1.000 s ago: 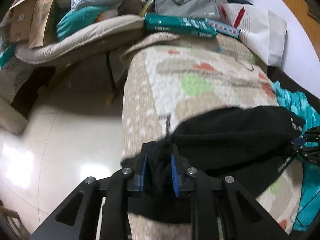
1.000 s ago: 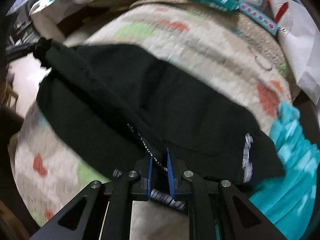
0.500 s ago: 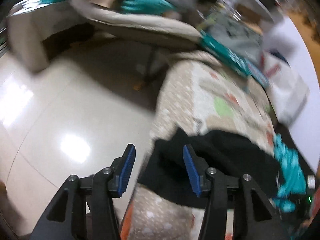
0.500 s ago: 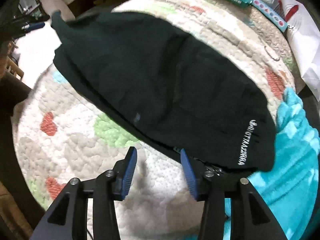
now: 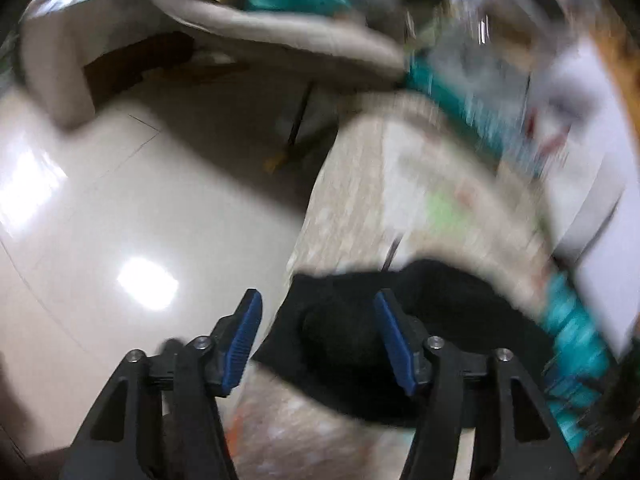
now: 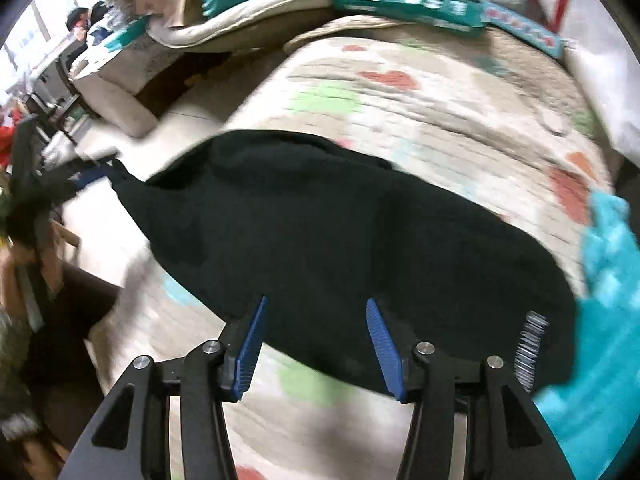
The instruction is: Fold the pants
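**Both claws off the pants, pants lying flat on the quilt**

So here's where I'm at. My left gripper (image 5: 318, 338) has its jaws spread apart with nothing pinched; they've just been opening. The blue pads (image 5: 245, 342) sit clear of the cloth on both sides, though a dark bunched end of the black pants (image 5: 448, 308) shows in the gap behind them. That end lies right at the edge of the patterned quilt (image 5: 420, 184), next to the drop to the shiny tile floor (image 5: 132, 208). This view is pretty blurry, so I can't tell you much about the clutter further back.

My right gripper (image 6: 316, 344) is the same story: jaws parted, just been opening, holding nothing. It hovers over the near edge of the pants (image 6: 320, 232), which lie spread as one long dark shape slanting across the quilt (image 6: 440, 112). There's white lettering (image 6: 530, 344) on the cloth near the right end, too smeared to read. Touching that end is a turquoise garment (image 6: 608, 320). From this side I can also see my left gripper (image 6: 86, 174) just beside the far pointed end of the pants; can't tell if it touches.
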`<control>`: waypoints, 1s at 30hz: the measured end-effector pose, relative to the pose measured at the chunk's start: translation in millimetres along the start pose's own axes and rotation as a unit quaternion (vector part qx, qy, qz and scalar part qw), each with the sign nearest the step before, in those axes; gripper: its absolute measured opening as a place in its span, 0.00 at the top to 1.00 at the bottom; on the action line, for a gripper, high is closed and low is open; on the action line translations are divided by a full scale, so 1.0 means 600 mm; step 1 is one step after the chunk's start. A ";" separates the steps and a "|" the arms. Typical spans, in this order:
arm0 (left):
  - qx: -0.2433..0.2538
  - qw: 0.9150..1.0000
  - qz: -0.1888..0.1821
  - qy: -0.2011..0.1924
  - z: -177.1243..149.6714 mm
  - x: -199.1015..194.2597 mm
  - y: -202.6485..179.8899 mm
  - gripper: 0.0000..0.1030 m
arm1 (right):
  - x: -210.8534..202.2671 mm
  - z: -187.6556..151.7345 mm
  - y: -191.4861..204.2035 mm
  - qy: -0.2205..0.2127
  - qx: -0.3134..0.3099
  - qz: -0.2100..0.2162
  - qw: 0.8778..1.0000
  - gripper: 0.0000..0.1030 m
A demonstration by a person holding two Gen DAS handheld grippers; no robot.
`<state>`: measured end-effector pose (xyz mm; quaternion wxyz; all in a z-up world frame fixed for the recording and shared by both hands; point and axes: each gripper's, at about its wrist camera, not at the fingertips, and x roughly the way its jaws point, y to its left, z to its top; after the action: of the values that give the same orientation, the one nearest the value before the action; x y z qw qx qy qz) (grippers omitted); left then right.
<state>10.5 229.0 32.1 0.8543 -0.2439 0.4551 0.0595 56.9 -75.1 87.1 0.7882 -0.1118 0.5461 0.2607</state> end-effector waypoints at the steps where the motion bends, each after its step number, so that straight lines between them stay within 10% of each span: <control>1: 0.021 0.999 0.037 0.034 -0.010 0.023 -0.009 0.42 | 0.012 0.012 0.015 0.000 -0.004 0.011 1.000 0.46; 3: 0.018 0.993 0.073 0.092 -0.028 0.058 -0.002 0.43 | 0.033 0.041 0.057 -0.002 -0.018 0.033 0.999 0.46; 7: -0.095 0.983 0.012 0.159 -0.045 0.085 0.055 0.42 | 0.073 0.095 0.126 -0.007 -0.049 0.069 0.996 0.46; 19: -0.116 0.979 -0.005 0.165 -0.052 0.090 0.063 0.41 | 0.258 0.192 0.312 0.064 -0.245 0.055 0.966 0.47; 22: -0.118 0.979 -0.006 0.167 -0.053 0.090 0.065 0.41 | 0.293 0.194 0.318 0.103 -0.259 0.048 0.959 0.91; 30: -0.143 0.980 0.011 0.139 -0.039 0.093 0.079 0.37 | 0.293 0.240 0.338 0.065 -0.245 0.029 0.967 0.92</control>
<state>9.9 252.7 -41.4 0.7383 -0.3644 0.5588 0.0992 111.5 212.3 1.8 0.6917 -0.3025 0.5186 0.4014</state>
